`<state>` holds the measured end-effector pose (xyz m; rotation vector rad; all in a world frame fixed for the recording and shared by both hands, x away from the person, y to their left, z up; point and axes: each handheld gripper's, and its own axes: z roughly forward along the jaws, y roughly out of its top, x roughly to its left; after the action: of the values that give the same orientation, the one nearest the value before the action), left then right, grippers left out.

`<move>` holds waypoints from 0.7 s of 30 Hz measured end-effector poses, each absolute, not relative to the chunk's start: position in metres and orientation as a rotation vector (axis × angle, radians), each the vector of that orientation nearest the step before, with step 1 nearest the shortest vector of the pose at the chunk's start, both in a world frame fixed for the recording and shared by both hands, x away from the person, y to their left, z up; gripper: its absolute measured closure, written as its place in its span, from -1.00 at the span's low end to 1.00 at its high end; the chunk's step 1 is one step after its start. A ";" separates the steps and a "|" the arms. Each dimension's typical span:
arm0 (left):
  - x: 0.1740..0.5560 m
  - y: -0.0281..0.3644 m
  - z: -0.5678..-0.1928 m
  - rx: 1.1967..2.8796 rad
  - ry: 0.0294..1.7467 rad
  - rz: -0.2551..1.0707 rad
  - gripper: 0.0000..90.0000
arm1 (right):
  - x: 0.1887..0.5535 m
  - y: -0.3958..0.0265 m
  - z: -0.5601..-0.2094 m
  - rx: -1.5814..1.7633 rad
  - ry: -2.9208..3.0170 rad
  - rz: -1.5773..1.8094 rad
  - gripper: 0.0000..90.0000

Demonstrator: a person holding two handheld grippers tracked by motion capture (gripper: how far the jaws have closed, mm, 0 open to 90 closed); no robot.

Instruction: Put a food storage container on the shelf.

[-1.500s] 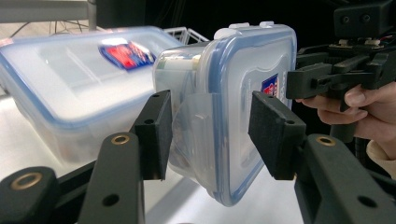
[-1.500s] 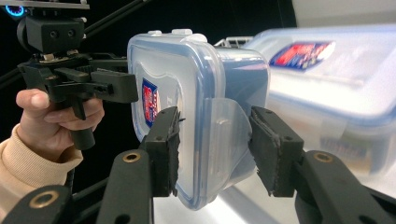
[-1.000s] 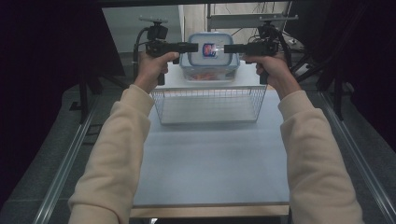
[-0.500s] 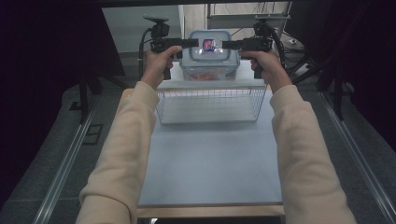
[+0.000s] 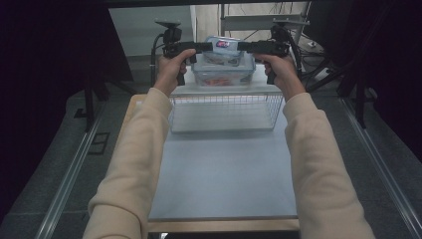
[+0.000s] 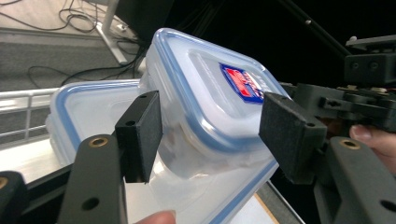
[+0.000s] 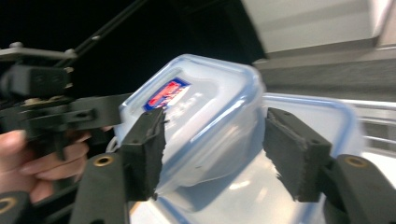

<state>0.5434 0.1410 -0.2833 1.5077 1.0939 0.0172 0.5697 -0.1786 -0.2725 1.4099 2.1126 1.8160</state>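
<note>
Left gripper [image 5: 206, 47] and right gripper [image 5: 242, 46] faced each other across the small container [image 5: 222, 46], jaws spread. Both had just been opening, the small container between them. In the left gripper view one pad looked close against the wall of the small container [image 6: 205, 100], the other stood clear of it. In the right gripper view the pads flanked it [image 7: 201, 116] with a gap on one side; contact on the other hard to tell, blurred. The small container sat tilted on top of the large container [image 5: 221, 74], which stood on the table [image 5: 219, 169] just behind the wire basket [image 5: 224, 112].

Step judged: releasing the small container onto the large container's lid. Next move would call for backing both grippers outward without nudging the tilted box, which could slide off.
</note>
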 end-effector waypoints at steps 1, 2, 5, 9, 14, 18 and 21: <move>0.542 0.142 -0.283 1.507 1.084 0.022 -0.17 | 0.569 -0.182 -0.271 1.424 2.073 1.833 -0.26; 0.540 0.142 -0.283 1.507 1.078 0.023 -0.18 | 0.568 -0.185 -0.271 1.426 2.049 1.862 -0.24; 0.535 0.145 -0.282 1.507 1.073 0.014 -0.24 | 0.563 -0.191 -0.270 1.398 2.044 1.857 -0.24; 0.524 0.149 -0.282 1.501 1.069 0.036 -0.26 | 0.553 -0.198 -0.270 1.357 2.057 1.860 -0.05; 0.509 0.149 -0.283 1.515 1.067 0.075 -0.27 | 0.535 -0.200 -0.274 1.252 2.152 1.801 0.55; 0.502 0.147 -0.283 1.541 1.062 0.080 -0.30 | 0.522 -0.190 -0.279 1.156 2.260 1.732 0.93; 0.499 0.148 -0.283 1.546 1.068 0.084 -0.31 | 0.517 -0.175 -0.281 1.089 2.312 1.703 0.98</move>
<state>0.4986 0.1479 -0.2829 1.5465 1.0679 0.0837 0.5166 -0.1753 -0.2814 1.0886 2.3119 1.7028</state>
